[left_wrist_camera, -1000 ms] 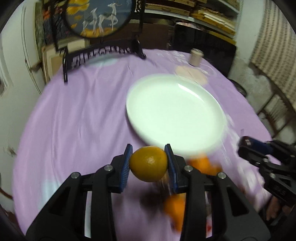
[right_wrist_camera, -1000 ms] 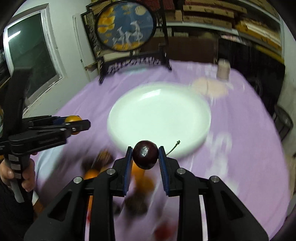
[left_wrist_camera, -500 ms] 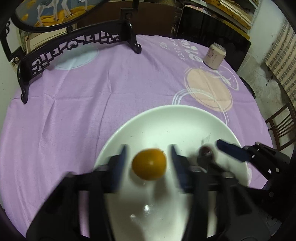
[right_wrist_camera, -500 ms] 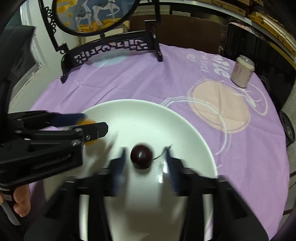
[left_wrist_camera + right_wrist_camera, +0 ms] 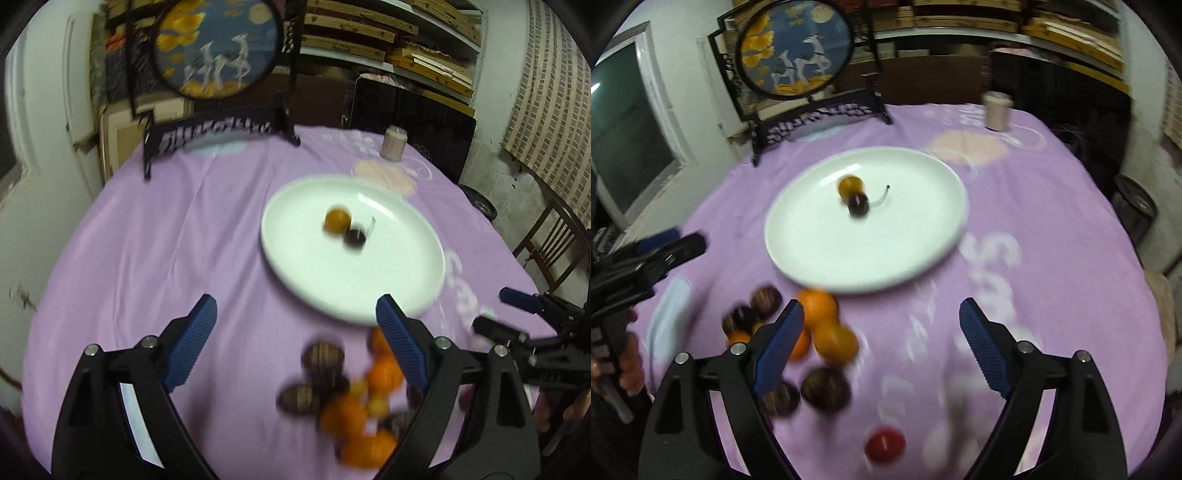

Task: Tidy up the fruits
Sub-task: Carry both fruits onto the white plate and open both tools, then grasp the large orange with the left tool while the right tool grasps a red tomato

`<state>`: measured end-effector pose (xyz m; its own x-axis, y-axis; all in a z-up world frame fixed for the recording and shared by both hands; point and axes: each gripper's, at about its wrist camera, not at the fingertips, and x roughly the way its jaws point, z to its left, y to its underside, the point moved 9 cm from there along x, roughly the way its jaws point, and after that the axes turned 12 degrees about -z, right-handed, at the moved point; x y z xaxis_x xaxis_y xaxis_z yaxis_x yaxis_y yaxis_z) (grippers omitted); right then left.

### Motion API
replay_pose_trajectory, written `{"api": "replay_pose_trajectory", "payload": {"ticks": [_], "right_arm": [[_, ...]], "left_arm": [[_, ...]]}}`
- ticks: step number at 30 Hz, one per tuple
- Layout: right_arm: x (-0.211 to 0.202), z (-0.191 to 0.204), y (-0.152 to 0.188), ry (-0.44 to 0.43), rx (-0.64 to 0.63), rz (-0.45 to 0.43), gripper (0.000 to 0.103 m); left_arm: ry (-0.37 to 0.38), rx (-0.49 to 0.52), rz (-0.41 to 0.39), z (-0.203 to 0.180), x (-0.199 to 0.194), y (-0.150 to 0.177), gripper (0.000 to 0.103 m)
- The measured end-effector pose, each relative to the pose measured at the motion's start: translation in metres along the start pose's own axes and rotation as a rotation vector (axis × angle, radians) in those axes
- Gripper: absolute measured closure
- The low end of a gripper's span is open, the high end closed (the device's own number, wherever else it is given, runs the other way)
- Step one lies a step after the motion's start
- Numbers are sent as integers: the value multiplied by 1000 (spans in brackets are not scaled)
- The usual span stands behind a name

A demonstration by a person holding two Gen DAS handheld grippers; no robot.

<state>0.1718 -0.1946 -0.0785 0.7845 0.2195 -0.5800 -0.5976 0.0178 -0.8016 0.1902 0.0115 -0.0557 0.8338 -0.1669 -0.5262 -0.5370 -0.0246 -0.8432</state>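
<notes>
A white plate [image 5: 388, 288] [image 5: 820, 258] lies on the purple tablecloth. On it an orange [image 5: 337, 220] [image 5: 850, 185] touches a dark cherry [image 5: 354, 237] [image 5: 858, 206] with a stem. My left gripper [image 5: 295, 332] is open and empty, drawn back near the plate's front edge. My right gripper [image 5: 881, 332] is open and empty, also in front of the plate. A blurred pile of oranges [image 5: 382, 373] [image 5: 818, 304] and dark brown fruits [image 5: 323, 356] [image 5: 825, 387] lies on the cloth near both grippers. A red fruit [image 5: 885, 445] lies closest to me.
A round painted screen on a black stand [image 5: 218, 48] [image 5: 796, 51] stands at the table's far side. A drink can [image 5: 394, 143] [image 5: 997, 110] stands at the far right. A wooden chair [image 5: 550, 240] is beyond the table's right edge.
Both grippers have opened, left the orange and the cherry on the plate, and pulled back toward me to the fruit pile.
</notes>
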Motion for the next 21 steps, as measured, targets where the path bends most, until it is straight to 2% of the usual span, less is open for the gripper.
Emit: {"api": "replay_pose_trajectory", "payload": {"ticks": [2,6,8,12,15,16,17,18,21], "right_arm": [[-10,-1,10,11,-1,8,17],[-32,2,35,30,-14,19,17],[-36,3,52,26,-18,38,17],[-32,11,88,31,-51,101,17],[-30,14,95,27,-53,89,17],[-29,14,95,28,-53,63,26],[-26,13,95,34,-58,61,60],[-20,12,98,40,-61,88,73],[-14,9,101,17,-35,97,74]], "left_arm": [[2,-26,24,4,-12,22,13],[-25,-1,42,9,-35,54,13],[-15,1,56,8,-45,71,13],[-9,5,100,6,-50,95,13],[-6,7,118,6,-53,105,13],[-8,8,120,7,-54,108,13],[-9,9,123,6,-54,110,13],[-9,9,126,6,-55,112,13],[-6,15,137,4,-54,117,13]]}}
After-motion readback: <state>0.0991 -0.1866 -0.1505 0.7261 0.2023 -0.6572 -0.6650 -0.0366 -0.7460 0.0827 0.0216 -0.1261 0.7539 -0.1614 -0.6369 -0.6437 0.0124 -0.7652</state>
